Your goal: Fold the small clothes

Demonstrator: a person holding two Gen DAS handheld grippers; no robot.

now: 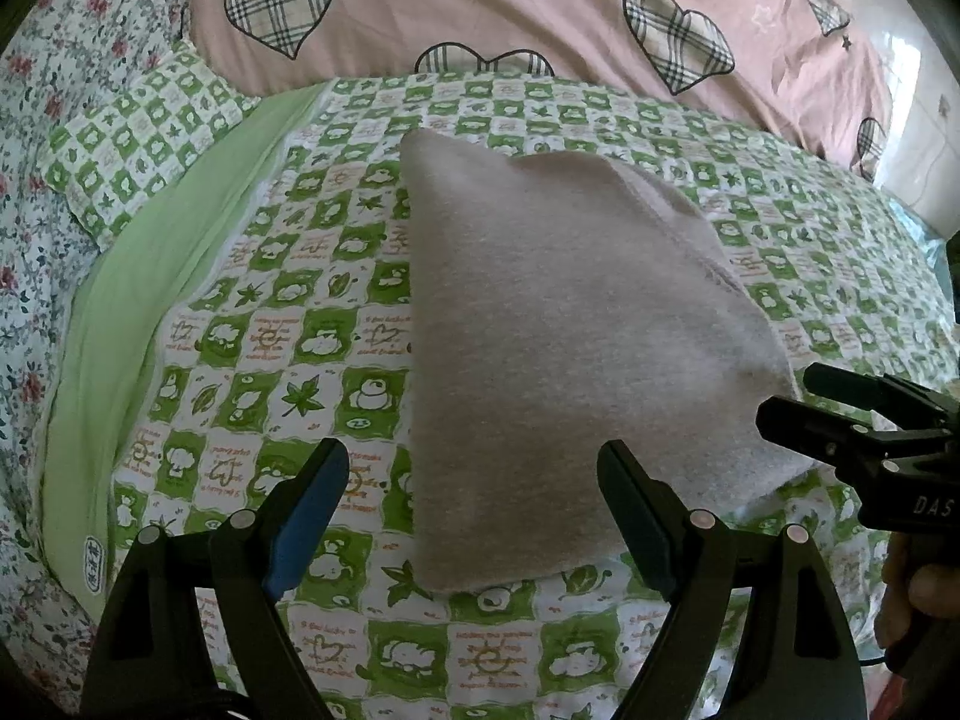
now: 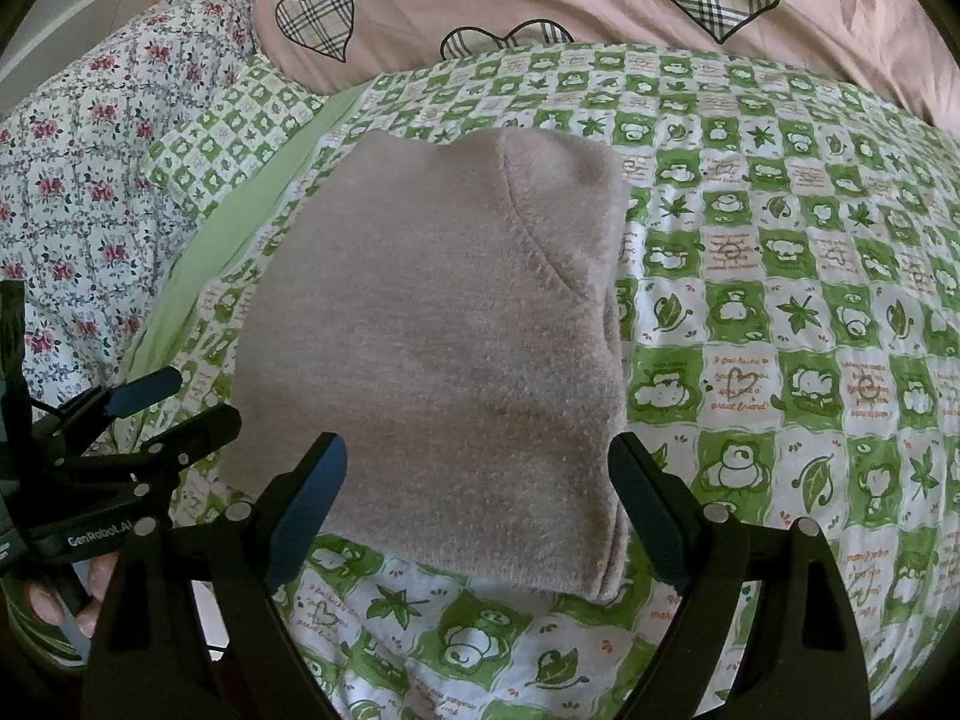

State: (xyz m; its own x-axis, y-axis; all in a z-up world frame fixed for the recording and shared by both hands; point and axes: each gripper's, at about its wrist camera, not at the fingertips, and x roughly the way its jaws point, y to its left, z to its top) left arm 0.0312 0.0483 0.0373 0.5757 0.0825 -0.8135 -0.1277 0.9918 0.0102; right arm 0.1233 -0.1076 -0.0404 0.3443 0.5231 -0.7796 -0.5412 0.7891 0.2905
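While folded garment point(image 2: 432, 348) lies on bedsheet point(image 2: 780, 300), both hand-held grippers point(image 1: 474, 510) point(image 2: 480, 510) gape wide, holding nothing.

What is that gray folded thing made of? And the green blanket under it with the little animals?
The gray folded garment looks like soft knit or fleece: its surface is matte and fuzzy, with a stitched seam curving near the top. The green checked bed cover looks like thin woven cotton: smooth, flat and printed, with small creases. The exact fibre of either cannot be told from a look.
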